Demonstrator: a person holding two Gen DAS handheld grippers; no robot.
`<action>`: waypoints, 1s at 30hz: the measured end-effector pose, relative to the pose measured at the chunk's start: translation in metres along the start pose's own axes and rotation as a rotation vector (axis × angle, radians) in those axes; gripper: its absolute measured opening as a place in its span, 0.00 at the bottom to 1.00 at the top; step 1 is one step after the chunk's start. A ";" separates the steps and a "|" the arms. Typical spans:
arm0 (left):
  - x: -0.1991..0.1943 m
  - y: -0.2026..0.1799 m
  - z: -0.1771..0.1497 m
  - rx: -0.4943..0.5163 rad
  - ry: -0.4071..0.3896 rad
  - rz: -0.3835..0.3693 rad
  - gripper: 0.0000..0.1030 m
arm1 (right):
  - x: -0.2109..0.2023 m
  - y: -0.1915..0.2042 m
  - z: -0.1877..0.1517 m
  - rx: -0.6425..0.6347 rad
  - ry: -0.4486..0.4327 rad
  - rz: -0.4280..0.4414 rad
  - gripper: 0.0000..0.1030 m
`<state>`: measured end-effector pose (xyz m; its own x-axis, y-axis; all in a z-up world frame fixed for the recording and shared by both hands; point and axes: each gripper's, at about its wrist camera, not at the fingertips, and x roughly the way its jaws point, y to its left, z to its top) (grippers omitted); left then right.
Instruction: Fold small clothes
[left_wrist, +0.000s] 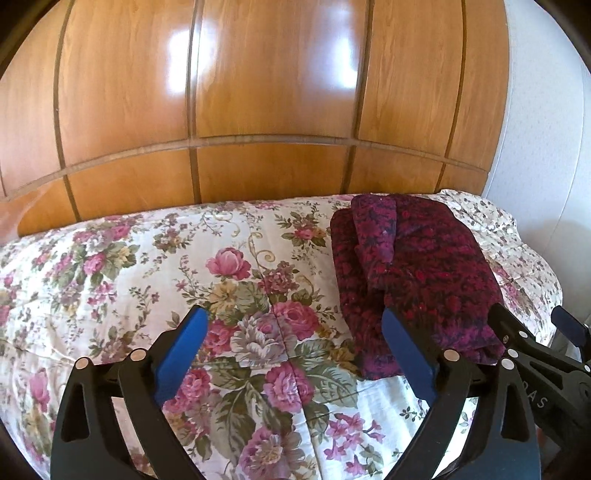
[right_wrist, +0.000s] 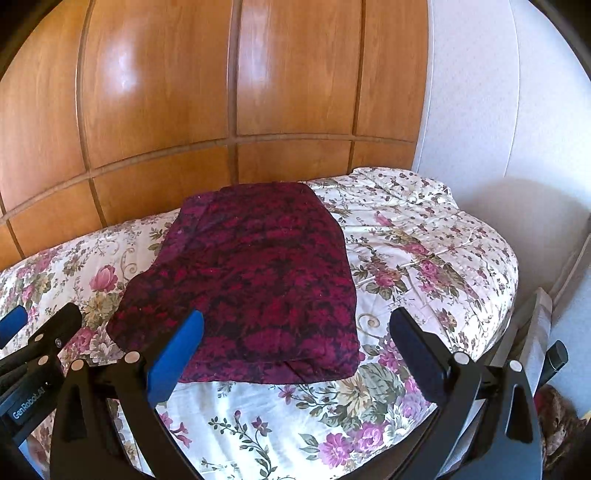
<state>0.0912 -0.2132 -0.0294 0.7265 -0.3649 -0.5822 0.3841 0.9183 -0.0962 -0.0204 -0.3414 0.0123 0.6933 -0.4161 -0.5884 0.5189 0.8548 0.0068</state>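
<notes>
looks like the dark red floral garment (right_wrist: 255, 280) is folded near the bed's (right_wrist: 424, 229) headboard edge, both left gripper (left_wrist: 295, 354) and right gripper (right_wrist: 299, 354) wide open holding nothing, so I'd just press the layers flat

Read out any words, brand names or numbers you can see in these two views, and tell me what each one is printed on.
"GenRobot.AI": white print on the black body of the left gripper, seen at the lower left edge of the right wrist view.
"AS": the end of a longer word on the right gripper body, at the right edge of the left wrist view; the rest is hidden, so the whole word cannot be read.
No print shows on the folded garment or the floral bedspread.
</notes>
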 end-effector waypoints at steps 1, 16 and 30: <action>-0.003 0.000 0.000 0.001 -0.007 0.000 0.95 | -0.001 0.000 0.000 0.001 0.001 0.000 0.98; -0.013 -0.003 0.002 0.006 -0.023 -0.003 0.96 | -0.009 -0.003 -0.001 0.012 -0.011 -0.005 0.98; -0.017 -0.002 0.004 0.009 -0.029 -0.001 0.96 | -0.006 0.000 -0.002 0.011 0.006 0.009 0.98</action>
<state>0.0808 -0.2093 -0.0165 0.7421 -0.3706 -0.5585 0.3903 0.9164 -0.0895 -0.0261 -0.3384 0.0142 0.6949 -0.4064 -0.5933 0.5179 0.8552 0.0208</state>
